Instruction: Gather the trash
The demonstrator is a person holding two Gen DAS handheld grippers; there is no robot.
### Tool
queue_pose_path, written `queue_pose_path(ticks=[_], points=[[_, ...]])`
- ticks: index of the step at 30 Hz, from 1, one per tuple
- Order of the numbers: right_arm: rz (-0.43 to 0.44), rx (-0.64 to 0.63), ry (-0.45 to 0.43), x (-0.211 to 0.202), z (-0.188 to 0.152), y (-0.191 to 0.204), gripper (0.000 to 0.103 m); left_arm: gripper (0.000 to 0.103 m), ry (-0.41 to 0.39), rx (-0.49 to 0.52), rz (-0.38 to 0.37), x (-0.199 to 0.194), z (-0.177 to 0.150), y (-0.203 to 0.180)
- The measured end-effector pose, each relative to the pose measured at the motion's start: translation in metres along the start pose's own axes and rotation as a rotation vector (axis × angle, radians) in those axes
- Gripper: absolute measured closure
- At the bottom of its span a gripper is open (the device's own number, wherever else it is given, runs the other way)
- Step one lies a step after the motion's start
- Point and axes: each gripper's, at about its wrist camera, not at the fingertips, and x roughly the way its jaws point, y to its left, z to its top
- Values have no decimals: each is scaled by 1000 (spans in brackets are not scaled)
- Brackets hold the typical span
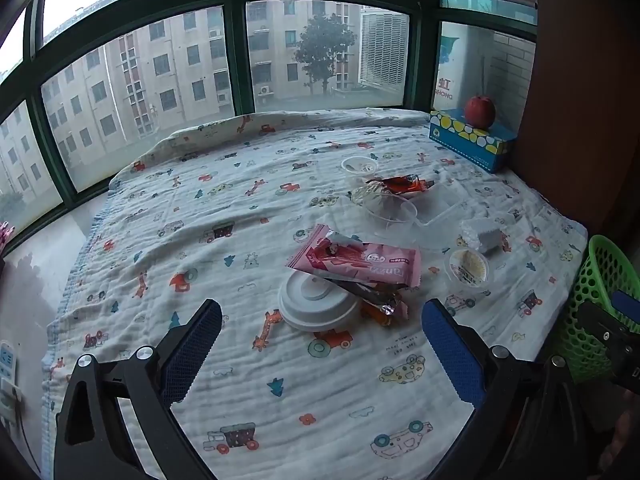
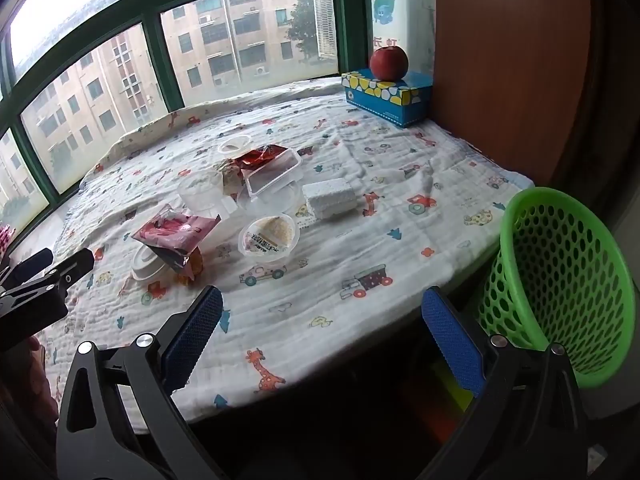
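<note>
Though near, pink wrapper (beyond jaws)

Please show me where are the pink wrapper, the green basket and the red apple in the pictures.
pink wrapper [image 1: 362, 264]: left wrist view, on the middle of its printed face.
green basket [image 2: 568, 280]: right wrist view, on its perforated inner wall.
red apple [image 2: 389, 63]: right wrist view, on the middle of its skin.

Cloth: soft crinkly cotton, matt. Wrapper: glossy foil/plastic. Basket: perforated shiny plastic. Lid: smooth matt.
</note>
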Motion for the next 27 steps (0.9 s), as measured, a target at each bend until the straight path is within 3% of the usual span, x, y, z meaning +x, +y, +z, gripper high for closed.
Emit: queue_pose_path(ticks=[27], points=[[4, 1, -9, -3, 3, 2, 5, 6, -11, 18, 0, -3, 1, -8]])
